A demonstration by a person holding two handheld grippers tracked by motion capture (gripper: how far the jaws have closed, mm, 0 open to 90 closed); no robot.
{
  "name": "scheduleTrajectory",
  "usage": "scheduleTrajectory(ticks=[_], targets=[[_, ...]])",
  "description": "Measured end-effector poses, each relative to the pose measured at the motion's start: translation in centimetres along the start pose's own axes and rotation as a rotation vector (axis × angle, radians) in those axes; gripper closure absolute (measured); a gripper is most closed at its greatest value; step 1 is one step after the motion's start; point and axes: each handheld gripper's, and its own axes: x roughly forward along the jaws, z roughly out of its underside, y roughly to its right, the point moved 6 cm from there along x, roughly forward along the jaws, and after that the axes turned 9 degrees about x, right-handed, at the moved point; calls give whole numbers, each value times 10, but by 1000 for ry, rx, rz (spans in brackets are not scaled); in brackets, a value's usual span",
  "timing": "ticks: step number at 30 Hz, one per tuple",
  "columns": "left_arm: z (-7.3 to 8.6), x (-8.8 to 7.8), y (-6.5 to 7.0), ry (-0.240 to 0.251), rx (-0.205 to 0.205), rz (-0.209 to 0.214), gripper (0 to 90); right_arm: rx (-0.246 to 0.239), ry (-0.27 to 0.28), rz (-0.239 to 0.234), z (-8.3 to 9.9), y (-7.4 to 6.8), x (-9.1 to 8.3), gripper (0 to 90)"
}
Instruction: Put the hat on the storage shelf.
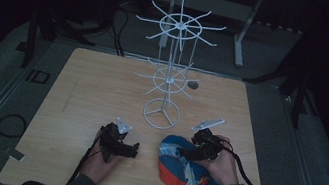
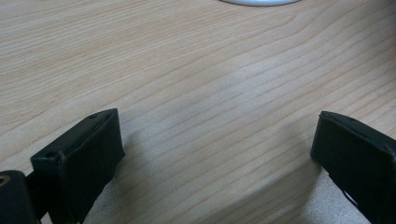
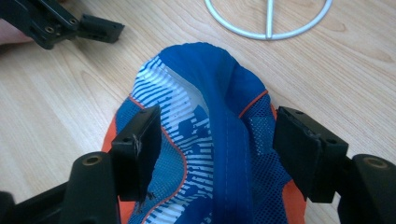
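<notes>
From above we get a dim, underexposed picture: the wooden table [image 1: 101,92] is the one lit patch, and the room from nine through twelve to three o'clock sinks into near black. The white wire rack [image 1: 173,63] stands out pale. Both gripper views are far brighter and evenly lit. In the left gripper view, soft shadows spread at six o'clock, and the near jaws look slightly soft.

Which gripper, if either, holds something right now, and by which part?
Neither. The right gripper stands open astride the blue cap's crown, not closed on it; the left gripper is open over bare table.
</notes>
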Motion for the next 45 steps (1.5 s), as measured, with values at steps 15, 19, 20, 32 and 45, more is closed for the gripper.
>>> scheduleTrajectory(ticks=[15,19,20,32,45], targets=[[0,0,0,1,-1,0,26,-3,-60,7,1,1,13,327],[0,0,0,1,-1,0,26,3,-82,10,2,2,17,328],[0,0,0,1,-1,0,26,3,-88,13,2,2,19,328],[0,0,0,1,-1,0,26,12,-140,23,5,4,28,340],[0,0,0,2,-1,-1,26,3,-194,25,8,7,35,730]])
